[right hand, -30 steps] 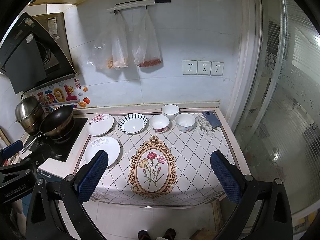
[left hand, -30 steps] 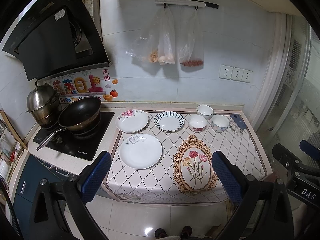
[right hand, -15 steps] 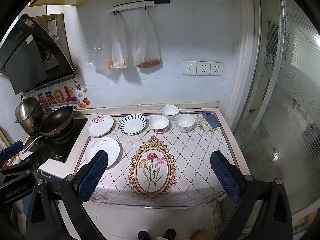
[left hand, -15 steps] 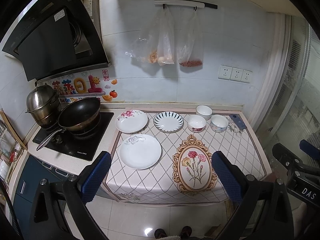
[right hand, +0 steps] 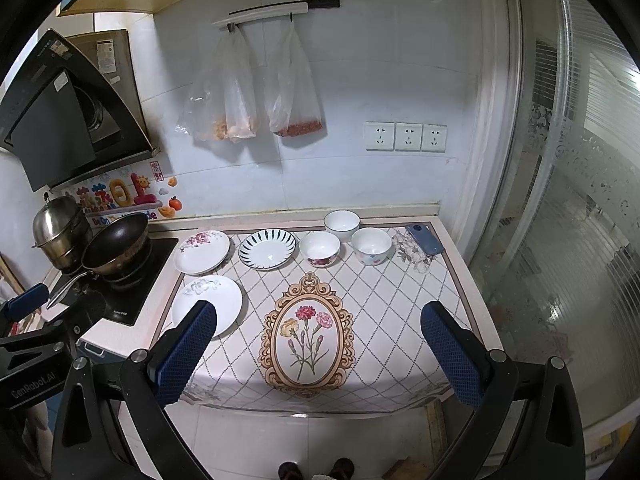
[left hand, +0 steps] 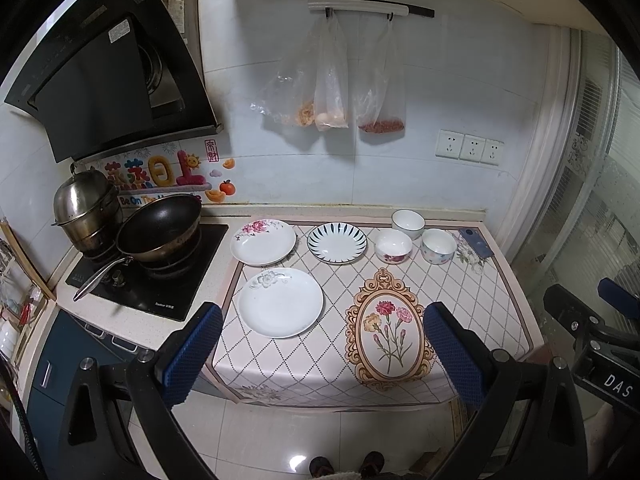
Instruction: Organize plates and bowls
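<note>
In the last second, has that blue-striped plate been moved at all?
No. The blue-striped plate sits between the pink-flowered plate and the rose bowl, just as before.

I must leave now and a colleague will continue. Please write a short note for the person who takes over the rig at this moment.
Left hand-held gripper: open, empty, held back from the counter edge.
Right hand-held gripper: open, empty, also short of the counter.
Plates: white plate at front left; pink-flower plate and blue-striped plate side by side behind it.
Bowls: red-flower bowl, plain white bowl and dotted bowl clustered at back right.
Done: nothing stacked; every piece lies separate.
Left: probably stack the three plates, nest the three bowls.
</note>
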Available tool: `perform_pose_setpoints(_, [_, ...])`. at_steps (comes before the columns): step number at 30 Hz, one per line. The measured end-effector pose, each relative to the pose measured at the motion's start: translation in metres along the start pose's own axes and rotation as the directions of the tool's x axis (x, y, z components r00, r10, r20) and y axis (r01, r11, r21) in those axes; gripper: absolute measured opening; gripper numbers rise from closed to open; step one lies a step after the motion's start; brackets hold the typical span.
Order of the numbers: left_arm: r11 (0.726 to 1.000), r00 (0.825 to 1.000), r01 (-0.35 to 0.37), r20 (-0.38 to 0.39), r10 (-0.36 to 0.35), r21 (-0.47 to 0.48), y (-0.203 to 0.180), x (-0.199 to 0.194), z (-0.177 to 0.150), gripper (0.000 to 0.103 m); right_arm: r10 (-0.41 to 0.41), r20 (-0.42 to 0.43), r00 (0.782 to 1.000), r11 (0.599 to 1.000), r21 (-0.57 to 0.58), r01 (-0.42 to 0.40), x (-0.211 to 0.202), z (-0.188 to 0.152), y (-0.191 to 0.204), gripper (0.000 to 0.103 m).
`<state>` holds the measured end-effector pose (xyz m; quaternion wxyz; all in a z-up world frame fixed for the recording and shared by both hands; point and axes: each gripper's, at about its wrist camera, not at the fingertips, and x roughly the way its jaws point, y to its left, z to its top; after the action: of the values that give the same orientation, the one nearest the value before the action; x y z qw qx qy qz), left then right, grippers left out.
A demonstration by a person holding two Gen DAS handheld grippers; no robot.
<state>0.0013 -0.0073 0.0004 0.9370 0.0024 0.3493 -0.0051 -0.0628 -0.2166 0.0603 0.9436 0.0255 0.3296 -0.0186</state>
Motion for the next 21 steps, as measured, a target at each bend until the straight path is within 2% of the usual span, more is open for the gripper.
perform_pose_setpoints(21, [1.0,1.0,0.004,-0.002,-0.004,-0.003,0.0004,0.0006,-0.0016,0.103,-0.008,-0.002,1.0,1.0,0.01,0.008,-0.0014,-0.0087,0.0063,0.103])
